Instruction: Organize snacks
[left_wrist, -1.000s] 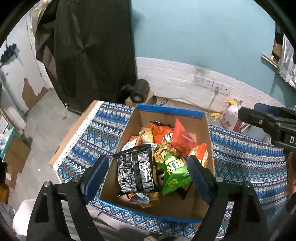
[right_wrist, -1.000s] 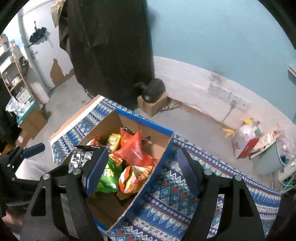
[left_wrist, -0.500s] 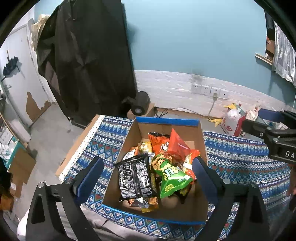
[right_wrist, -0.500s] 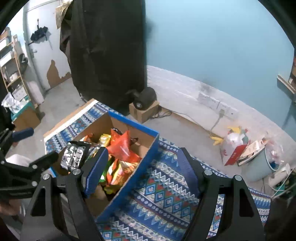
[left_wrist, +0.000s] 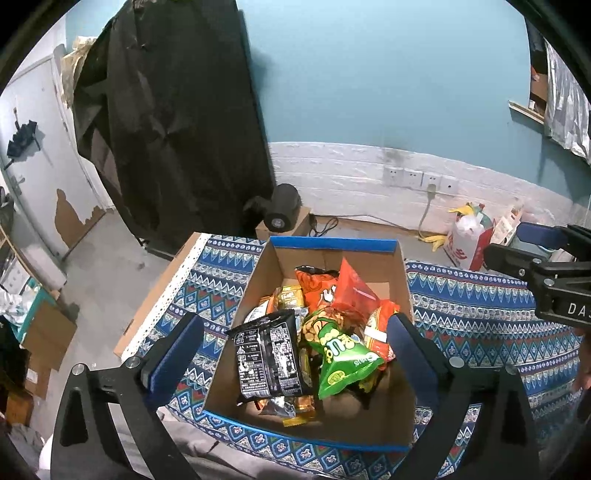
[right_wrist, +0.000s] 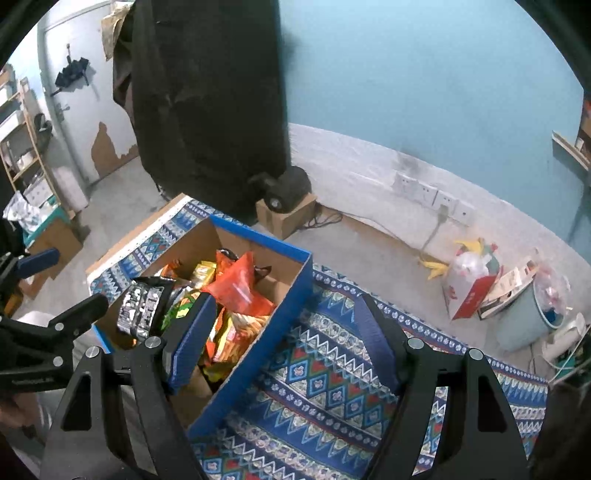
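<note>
A cardboard box (left_wrist: 400, 273) with blue rims stands on a patterned blue cloth (left_wrist: 476, 314). It holds several snack bags: a black bag (left_wrist: 267, 356), a green bag (left_wrist: 338, 350), a red bag (left_wrist: 352, 291) and orange ones. My left gripper (left_wrist: 295, 347) is open and empty, held above the box's near half. My right gripper (right_wrist: 280, 332) is open and empty, over the box's right wall (right_wrist: 266, 328) and the cloth (right_wrist: 332, 384). The right gripper also shows at the right edge of the left wrist view (left_wrist: 535, 254).
A black cloth (left_wrist: 173, 122) hangs behind the table. A small box with a black roll (left_wrist: 282, 218) sits on the floor beyond it. Wall sockets (left_wrist: 417, 179), a red-and-white bag (left_wrist: 469, 236) and a pale bin (right_wrist: 535, 306) lie to the right. Shelves stand at left.
Both grippers have risen and pulled back from the box, so it looks smaller and more of the room shows. Both stayed open. The snacks have not moved.
</note>
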